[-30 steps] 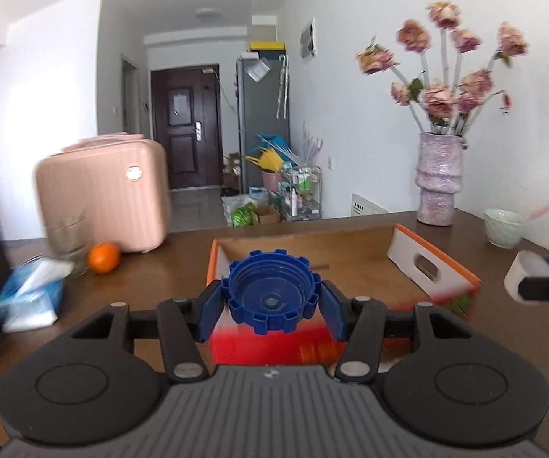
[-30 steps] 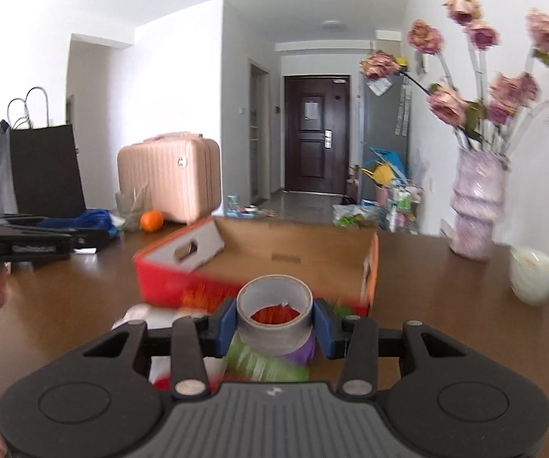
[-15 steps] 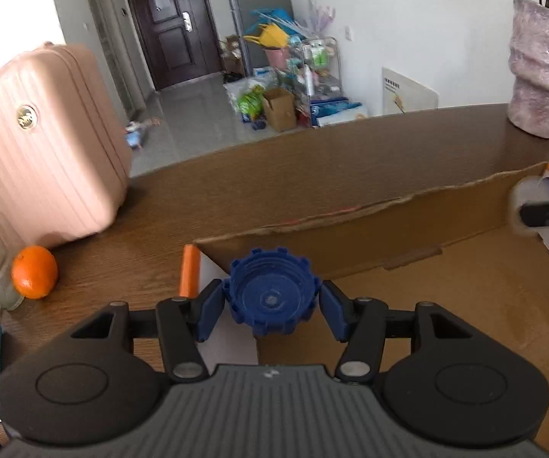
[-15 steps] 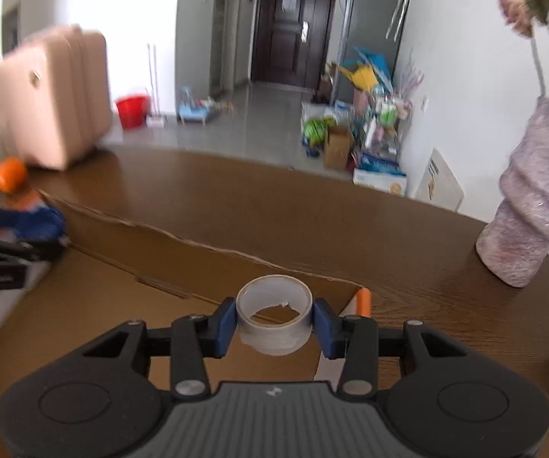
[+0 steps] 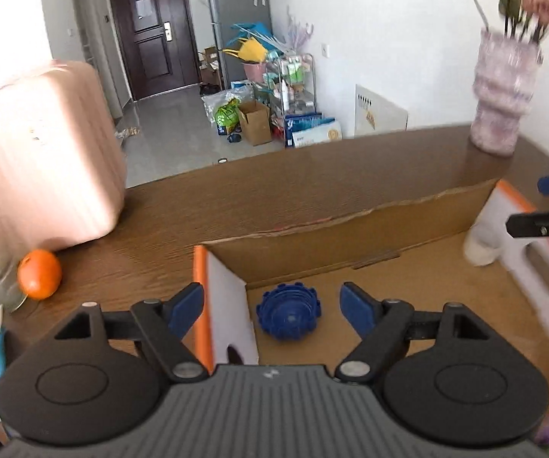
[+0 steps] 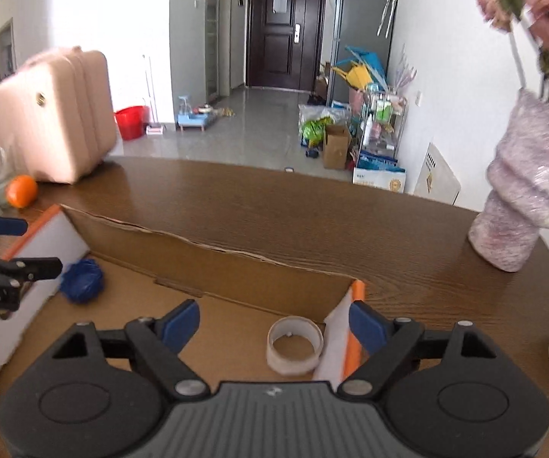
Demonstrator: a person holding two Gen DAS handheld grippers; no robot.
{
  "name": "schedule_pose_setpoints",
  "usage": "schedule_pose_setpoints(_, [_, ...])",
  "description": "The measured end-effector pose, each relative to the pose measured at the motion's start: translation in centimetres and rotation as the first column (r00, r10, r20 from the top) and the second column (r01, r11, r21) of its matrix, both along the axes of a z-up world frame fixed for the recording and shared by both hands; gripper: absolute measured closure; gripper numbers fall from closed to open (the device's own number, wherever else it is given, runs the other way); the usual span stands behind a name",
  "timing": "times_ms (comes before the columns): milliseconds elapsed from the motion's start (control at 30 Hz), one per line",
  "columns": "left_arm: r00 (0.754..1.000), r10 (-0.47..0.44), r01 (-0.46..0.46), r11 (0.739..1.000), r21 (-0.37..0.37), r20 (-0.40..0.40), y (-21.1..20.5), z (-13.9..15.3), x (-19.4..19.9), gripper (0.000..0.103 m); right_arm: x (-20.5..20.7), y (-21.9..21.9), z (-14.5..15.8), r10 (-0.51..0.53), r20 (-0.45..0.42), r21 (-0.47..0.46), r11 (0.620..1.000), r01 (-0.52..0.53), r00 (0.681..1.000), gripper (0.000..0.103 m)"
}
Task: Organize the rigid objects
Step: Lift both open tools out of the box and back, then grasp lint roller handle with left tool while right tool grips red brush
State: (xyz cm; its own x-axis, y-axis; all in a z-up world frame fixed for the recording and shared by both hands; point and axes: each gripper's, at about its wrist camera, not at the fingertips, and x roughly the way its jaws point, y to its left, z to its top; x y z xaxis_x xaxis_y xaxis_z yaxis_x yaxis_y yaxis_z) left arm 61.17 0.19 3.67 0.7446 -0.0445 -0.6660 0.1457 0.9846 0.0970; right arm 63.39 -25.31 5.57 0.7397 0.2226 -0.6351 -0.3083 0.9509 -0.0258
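Left claw (image 5: 271, 304) is tilting downward with its blue-padded fingers (image 5: 184, 302) standing wide apart; its jaws have just been opening, and the pads are pressing on nothing. Right claw (image 6: 274, 322) is likewise pointing forward and down, its blue fingers (image 6: 366, 324) spread wide after just opening, gripping nothing. Each claw is appearing at the edge of the other's view.
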Motion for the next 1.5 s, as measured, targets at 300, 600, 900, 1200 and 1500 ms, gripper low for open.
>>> schedule_pose_setpoints(300, [0.98, 0.121, -0.115, 0.992, -0.049, 0.158, 2.6, 7.6, -11.4, 0.015, -10.8, -3.0, 6.8, -0.035, 0.129, 0.106, 0.994, 0.021, 0.991, 0.012])
schedule_pose_setpoints(600, [0.935, 0.126, -0.102, 0.991, -0.089, 0.332, 3.1, 7.8, -24.9, 0.0, -24.2, -5.1, 5.9, -0.057, 0.252, 0.251, 0.968, -0.009, 0.966, 0.002])
schedule_pose_setpoints(900, [0.858, 0.154, -0.138, 0.988, -0.07, 0.489, 1.5, 5.7, -36.0, 0.0, -33.8, -5.1, 2.5, -0.092, 0.331, 0.305, 0.952, -0.015, 0.939, 0.002])
schedule_pose_setpoints(1200, [0.847, 0.17, -0.145, 0.985, -0.089, 0.503, 1.2, 0.3, -47.1, 0.0, -44.7, -5.8, -1.2, -0.087, 0.409, 0.317, 0.947, -0.052, 0.908, 0.001])
schedule_pose_setpoints(1500, [0.917, 0.1, -0.096, 0.995, -0.029, 0.385, 1.3, -5.7, -51.6, 0.0, -52.6, -6.8, -8.1, -0.139, 0.418, 0.313, 0.95, 0.002, 0.898, 0.0])
